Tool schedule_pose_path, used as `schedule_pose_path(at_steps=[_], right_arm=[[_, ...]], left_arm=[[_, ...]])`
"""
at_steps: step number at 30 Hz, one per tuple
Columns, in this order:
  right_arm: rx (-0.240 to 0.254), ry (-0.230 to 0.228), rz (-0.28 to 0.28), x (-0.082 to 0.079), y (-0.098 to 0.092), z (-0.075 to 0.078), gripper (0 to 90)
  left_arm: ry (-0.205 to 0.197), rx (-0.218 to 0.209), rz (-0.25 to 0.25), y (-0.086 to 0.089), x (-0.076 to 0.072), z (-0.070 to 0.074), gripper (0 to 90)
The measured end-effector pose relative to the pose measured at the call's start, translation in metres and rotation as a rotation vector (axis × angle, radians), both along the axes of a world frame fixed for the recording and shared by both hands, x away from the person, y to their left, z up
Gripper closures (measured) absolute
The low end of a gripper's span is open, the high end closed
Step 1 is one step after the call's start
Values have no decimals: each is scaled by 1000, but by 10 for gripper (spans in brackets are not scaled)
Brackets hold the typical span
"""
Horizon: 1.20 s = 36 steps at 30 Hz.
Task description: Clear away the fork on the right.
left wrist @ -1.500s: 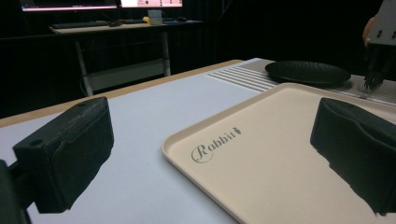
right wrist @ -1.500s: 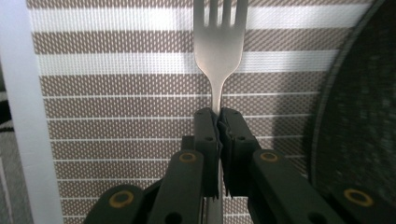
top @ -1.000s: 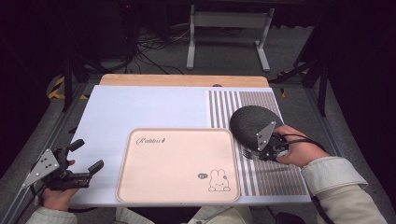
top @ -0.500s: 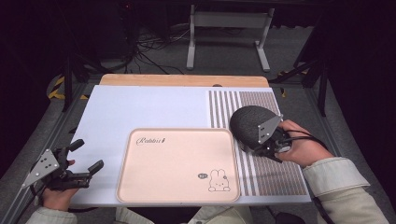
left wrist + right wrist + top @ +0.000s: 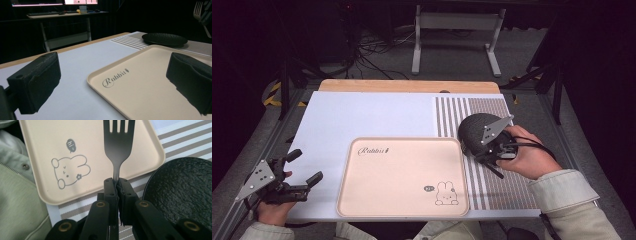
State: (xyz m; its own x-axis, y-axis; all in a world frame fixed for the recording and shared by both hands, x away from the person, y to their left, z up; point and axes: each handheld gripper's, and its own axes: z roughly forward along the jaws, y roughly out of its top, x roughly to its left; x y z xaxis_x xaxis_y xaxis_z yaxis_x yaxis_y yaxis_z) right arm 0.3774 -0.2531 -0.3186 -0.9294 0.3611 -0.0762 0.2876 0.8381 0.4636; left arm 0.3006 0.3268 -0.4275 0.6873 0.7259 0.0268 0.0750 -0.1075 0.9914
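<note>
Tray (image 5: 160, 82) lettered "Rabbit", bunny bubble reading "hi"

A black fork (image 5: 118, 143) is pinched by its thin handle between closed black jaws, its tines pointing away over the right edge of the beige rabbit-print tray (image 5: 37, 150). It hangs clear of the table, above the striped placemat (image 5: 175, 141), just beside a black textured plate (image 5: 180, 187).
</note>
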Motion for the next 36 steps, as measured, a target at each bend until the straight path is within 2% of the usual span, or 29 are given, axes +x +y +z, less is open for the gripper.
schedule_pose_path(at_steps=[3, 5, 7, 11, 13, 14, 18, 24, 31, 36], right_arm=[[13, 29, -57, -1, 6, 3, 864], [32, 69, -142, -1, 10, 5, 864], [62, 81, -190, -1, 14, 7, 864], [65, 84, -224, -1, 20, 9, 865], [66, 104, -281, -1, 28, 9, 865], [66, 104, -281, -1, 28, 9, 865], [86, 148, -354, 1, 36, 9, 865], [68, 167, -411, 1, 48, 9, 865], [73, 201, -508, 2, 64, 9, 865], [48, 216, -561, 4, 77, 4, 865]], left_arm=[[0, 1, 0, 0, 0, 0, 3], [1, 4, -2, 0, 0, 0, 2], [-1, 4, -1, 0, 0, 0, 2], [-1, 2, -1, 0, 0, 0, 2], [-1, 3, -1, 0, 0, 0, 2], [-1, 3, -1, 0, 0, 0, 2], [-1, 3, -1, 0, 0, 0, 2], [-1, 1, -2, 0, 0, 0, 3], [-1, 0, -2, 0, 0, 0, 3], [0, -5, -3, 0, 0, 0, 3]])
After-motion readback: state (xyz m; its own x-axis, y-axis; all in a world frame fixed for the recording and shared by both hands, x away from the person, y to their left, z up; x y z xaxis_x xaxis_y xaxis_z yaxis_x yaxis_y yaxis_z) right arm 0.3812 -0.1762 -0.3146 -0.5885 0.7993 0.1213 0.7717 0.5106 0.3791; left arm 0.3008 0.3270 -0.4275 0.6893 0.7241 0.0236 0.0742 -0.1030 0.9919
